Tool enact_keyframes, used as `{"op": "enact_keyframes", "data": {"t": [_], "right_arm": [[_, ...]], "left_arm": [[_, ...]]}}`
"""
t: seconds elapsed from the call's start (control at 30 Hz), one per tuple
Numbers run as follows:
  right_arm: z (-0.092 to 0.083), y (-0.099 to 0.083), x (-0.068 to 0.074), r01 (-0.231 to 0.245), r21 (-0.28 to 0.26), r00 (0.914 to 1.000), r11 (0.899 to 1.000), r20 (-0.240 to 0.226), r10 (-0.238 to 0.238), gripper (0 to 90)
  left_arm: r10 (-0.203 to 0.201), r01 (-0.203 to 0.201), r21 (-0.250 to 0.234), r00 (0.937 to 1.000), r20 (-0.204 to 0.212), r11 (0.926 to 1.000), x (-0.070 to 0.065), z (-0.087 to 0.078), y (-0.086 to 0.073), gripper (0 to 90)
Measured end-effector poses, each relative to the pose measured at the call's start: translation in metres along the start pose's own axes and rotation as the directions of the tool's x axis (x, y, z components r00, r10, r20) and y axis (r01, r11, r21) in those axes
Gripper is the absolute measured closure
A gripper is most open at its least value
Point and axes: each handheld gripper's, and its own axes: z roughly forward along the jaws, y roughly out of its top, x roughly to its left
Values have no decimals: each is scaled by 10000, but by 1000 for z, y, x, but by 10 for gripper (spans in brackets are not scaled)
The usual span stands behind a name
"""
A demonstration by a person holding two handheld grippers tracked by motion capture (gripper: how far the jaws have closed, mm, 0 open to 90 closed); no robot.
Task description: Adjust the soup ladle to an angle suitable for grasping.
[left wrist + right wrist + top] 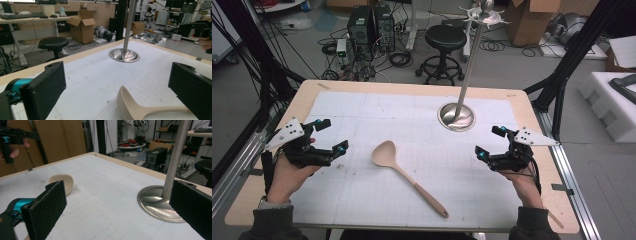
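A beige spoon [404, 170] lies flat on the white mat, bowl toward the far left, handle running to the near right. Its bowl [130, 103] sits low between the left gripper's jaws in the left gripper view, and shows at the left [62, 182] in the right gripper view. A metal stand [456, 116] with a round base and a tall pole rises at the back right of the mat. My left gripper [330, 135] hovers open at the table's left side, nothing between its jaws. My right gripper [489, 142] is open at the right, level with the spoon.
The white mat [362, 110] covers most of the wooden table [307, 95]. Beyond the far edge stand a black stool [445, 40], computer towers [371, 25] with cables, and cardboard boxes [532, 20]. White foam blocks [612, 100] lie on the floor at right.
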Motion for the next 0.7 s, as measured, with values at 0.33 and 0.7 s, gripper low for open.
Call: {"op": "enact_keyframes", "data": {"t": [0.33,0.7], "right_arm": [[2,1,3,148,26,9999,9999,67,-149,45],[1,3,11,416,-4,9979,9991,-503,-415,519]], "left_arm": [[-11,11,19,10000,43,10000,-1,0,0,18],[-7,6,108,10000,86,9999,-1,2,0,18]]}}
